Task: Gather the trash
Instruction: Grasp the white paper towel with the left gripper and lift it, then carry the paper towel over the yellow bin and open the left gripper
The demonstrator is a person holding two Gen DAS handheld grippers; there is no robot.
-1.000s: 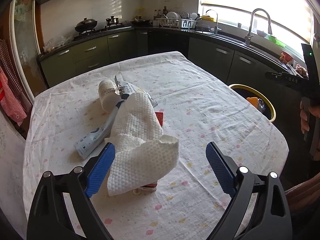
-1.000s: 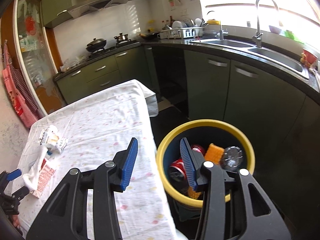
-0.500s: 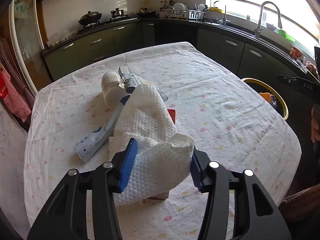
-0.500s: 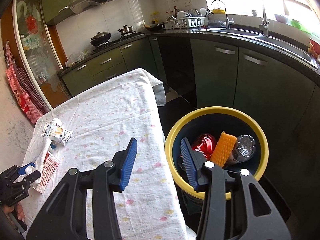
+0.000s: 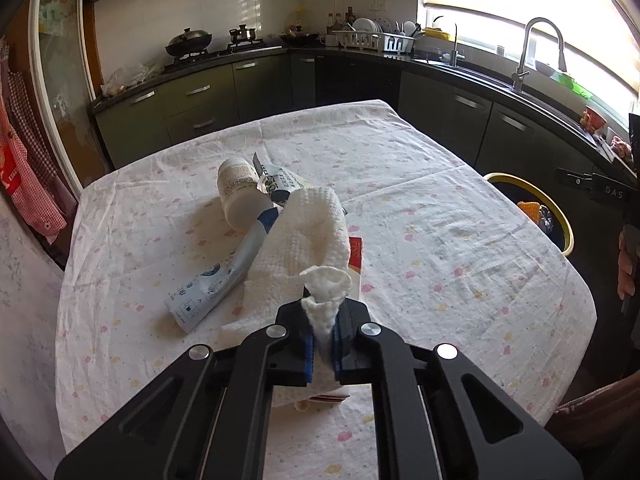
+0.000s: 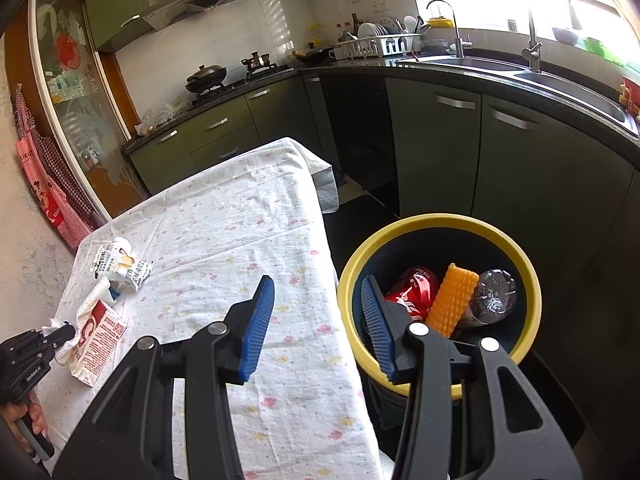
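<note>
Two grippers share the scene, one over the table and one beside it. Nearest in the left wrist view, the left gripper [image 5: 323, 334] has its blue pads clamped tight on a bunched corner of the white paper towel [image 5: 304, 240], which puffs up just above the fingertips. The rest of the towel trails away across the flowered tablecloth [image 5: 440, 248], draped over other litter. Under its near edge lies a red and white carton [image 6: 98, 340], seen more fully from the right wrist view. Left of the towel, a squeezed tube [image 5: 224, 276] lies flat, its far end hidden beneath the towel. Farther on, a white plastic bottle [image 5: 240, 192] rests on its side, touching a crumpled printed wrapper [image 5: 280, 184].

In the right wrist view, the right gripper [image 6: 318, 320] hangs with its jaws partly apart and nothing between them, one finger above the table edge, the other above the bin. The yellow-rimmed trash bin [image 6: 532, 292] stands on the floor just beside the table. Inside it sit a red can [image 6: 412, 288], an orange ridged sponge-like piece [image 6: 454, 300] and a clear plastic bottle [image 6: 494, 296]. Beyond, dark green cabinets run under a black counter with a sink tap [image 6: 536, 12], a dish rack [image 6: 380, 44] and a wok [image 6: 206, 74] on the stove.
</note>
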